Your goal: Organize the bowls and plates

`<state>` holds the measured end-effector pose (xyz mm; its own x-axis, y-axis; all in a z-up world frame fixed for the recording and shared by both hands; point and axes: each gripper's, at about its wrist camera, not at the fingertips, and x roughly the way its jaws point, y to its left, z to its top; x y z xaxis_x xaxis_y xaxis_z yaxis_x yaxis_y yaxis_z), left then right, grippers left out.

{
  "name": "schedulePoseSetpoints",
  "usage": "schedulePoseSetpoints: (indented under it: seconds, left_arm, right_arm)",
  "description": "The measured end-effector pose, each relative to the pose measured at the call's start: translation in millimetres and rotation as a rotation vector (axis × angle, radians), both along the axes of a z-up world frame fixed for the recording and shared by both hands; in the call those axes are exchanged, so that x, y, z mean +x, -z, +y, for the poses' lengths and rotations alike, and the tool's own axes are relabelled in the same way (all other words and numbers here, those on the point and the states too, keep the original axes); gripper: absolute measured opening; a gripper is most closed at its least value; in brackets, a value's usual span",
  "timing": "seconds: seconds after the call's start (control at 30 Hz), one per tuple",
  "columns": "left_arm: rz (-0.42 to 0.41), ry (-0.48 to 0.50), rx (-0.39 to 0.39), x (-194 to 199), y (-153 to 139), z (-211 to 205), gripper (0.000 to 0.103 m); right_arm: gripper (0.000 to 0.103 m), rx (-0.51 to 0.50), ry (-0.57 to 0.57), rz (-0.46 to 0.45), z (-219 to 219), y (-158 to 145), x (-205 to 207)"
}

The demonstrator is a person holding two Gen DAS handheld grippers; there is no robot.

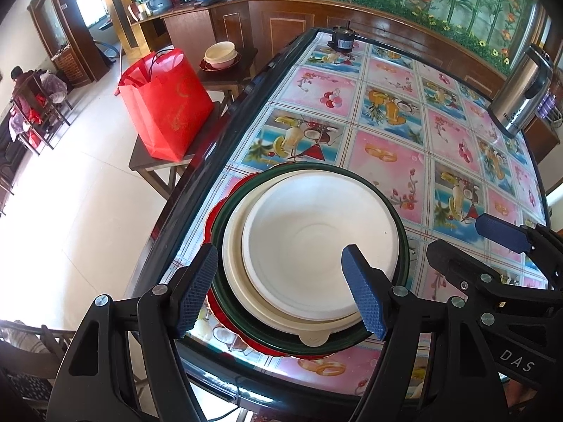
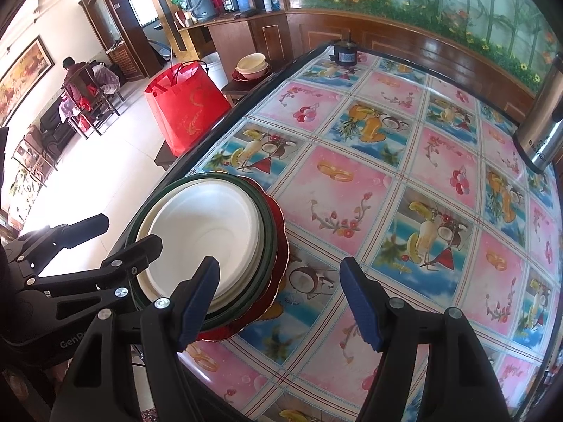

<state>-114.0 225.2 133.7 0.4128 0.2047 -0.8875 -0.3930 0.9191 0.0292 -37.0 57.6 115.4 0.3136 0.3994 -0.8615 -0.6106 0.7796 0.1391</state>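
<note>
A nested stack is seen near the table's left edge: a white shallow bowl (image 1: 316,246) is seated in a cream plastic bowl (image 1: 234,263), that in a dark green round dish (image 1: 403,267), and all of it on a red scalloped plate (image 1: 218,211), resting on the glass-topped table (image 1: 387,130) with its fruit-patterned cloth. The left gripper (image 1: 283,288) is held above the stack with its blue pads spread and nothing clasped; its pads appear over the bowls rather than around a rim. The right gripper (image 2: 281,302) is likewise released and empty, poised over bare cloth just beside the stack. The stacking looks largely done here — a further set of bowls is seen on a small side table (image 1: 242,59) well apart. If the stack is to be moved, one rim should be pinched squarely and the far side steadied, since the stack sits close to the table's edge.
</note>
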Motion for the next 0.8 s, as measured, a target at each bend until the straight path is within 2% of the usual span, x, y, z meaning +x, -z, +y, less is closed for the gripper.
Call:
schedulePoseSetpoints:
  seconds: [0.5, 0.8]
  left_arm:
    - [0.004, 0.007, -0.044, 2.3, -0.5, 4.4, 0.074]
    - [-0.004, 0.014, 0.009, 7.6, -8.0, 3.7, 0.074]
  right_arm:
    - [0.071, 0.003, 0.007, 0.004, -1.3, 0.9, 3.3]
    - [0.071, 0.013, 0.014, -0.013, -6.0, -3.6, 5.3]
